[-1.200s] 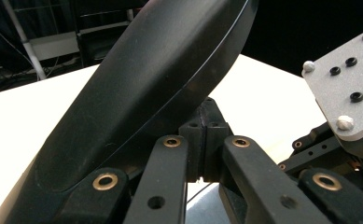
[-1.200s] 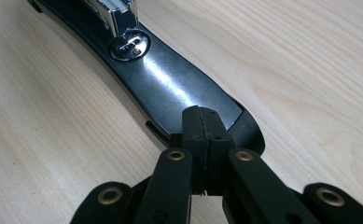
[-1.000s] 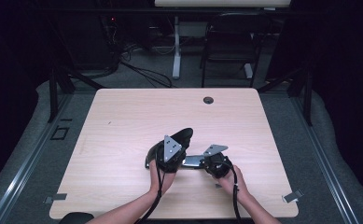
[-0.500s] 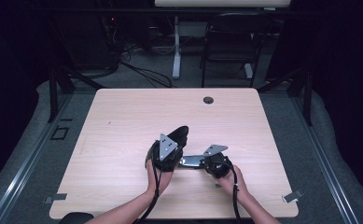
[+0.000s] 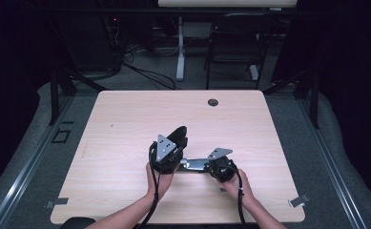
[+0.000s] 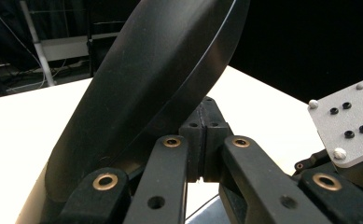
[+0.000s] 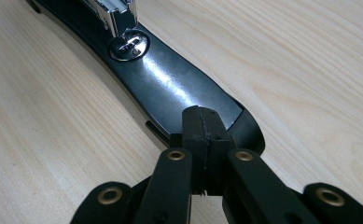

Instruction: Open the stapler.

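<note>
A black stapler lies open on the table. Its base [image 5: 195, 164] rests flat, with the shiny anvil [image 7: 129, 46] and the metal magazine [image 7: 111, 11] showing in the right gripper view. Its black top cover [image 5: 178, 135] is swung up and leans steeply [image 6: 151, 84]. My left gripper [image 5: 174, 145] is shut, pads together [image 6: 202, 140], with the raised cover against its left side. My right gripper [image 5: 209, 165] is also shut, and its closed tips [image 7: 202, 135] rest on the rounded end of the base [image 7: 170, 88].
The light wooden table [image 5: 126, 119] has a round cable hole [image 5: 213, 102] near its far edge. Beyond it are desk legs and cables on a grey floor. Both forearms come in from the table's near edge.
The left gripper has shifted slightly left and up with the raised cover beside it. The right gripper and the base have stayed where they were.
</note>
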`<act>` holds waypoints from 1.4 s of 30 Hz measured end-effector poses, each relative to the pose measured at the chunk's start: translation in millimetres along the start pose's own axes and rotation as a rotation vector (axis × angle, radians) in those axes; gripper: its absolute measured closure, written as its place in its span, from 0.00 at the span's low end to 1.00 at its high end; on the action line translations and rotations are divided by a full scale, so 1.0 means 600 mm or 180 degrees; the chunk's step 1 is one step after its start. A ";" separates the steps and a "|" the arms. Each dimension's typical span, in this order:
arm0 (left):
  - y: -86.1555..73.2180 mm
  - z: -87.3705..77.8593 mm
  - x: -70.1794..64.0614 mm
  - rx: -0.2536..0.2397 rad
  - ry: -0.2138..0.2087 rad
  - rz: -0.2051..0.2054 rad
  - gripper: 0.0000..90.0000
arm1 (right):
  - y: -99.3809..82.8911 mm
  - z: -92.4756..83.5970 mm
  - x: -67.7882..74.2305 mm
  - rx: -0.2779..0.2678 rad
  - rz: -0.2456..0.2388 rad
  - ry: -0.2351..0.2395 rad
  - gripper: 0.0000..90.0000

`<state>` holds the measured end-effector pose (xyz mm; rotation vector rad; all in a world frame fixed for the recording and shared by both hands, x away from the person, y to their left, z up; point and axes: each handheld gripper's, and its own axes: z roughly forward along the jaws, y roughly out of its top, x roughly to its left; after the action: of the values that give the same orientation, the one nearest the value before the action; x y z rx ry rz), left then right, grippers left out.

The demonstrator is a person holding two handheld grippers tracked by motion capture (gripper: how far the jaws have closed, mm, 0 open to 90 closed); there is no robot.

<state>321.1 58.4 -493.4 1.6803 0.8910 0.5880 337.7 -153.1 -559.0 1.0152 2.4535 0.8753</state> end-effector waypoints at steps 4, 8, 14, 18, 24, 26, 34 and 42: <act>0.001 -0.001 0.002 0.0001 -0.0003 -0.0014 1.00 | 0.000 0.000 0.000 0.0007 -0.0015 -0.0010 1.00; 0.004 -0.004 0.003 -0.0015 0.0005 -0.0034 1.00 | 0.000 0.000 -0.001 -0.0003 -0.0030 -0.0008 1.00; 0.008 -0.009 0.009 -0.0034 0.0025 -0.0077 1.00 | 0.000 0.000 -0.001 -0.0002 -0.0029 -0.0008 1.00; 0.011 -0.013 0.012 -0.0068 0.0038 -0.0099 1.00 | 0.000 0.000 -0.001 0.0013 -0.0039 -0.0019 1.00; 0.017 -0.020 0.017 -0.0116 0.0060 -0.0114 1.00 | 0.000 0.000 -0.001 0.0015 -0.0038 -0.0019 1.00; 0.019 -0.023 0.019 -0.0134 0.0067 -0.0112 1.00 | 0.000 0.000 0.000 0.0015 -0.0038 -0.0021 1.00; 0.024 -0.030 0.023 -0.0195 0.0086 -0.0123 1.00 | 0.000 0.000 0.000 0.0014 -0.0034 -0.0022 1.00; 0.026 -0.035 0.027 -0.0217 0.0115 -0.0125 1.00 | 0.000 0.001 0.001 -0.0015 -0.0022 -0.0008 1.00</act>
<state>318.6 81.8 -473.4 1.5920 0.9178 0.6171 337.8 -152.3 -559.4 1.0048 2.4503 0.8767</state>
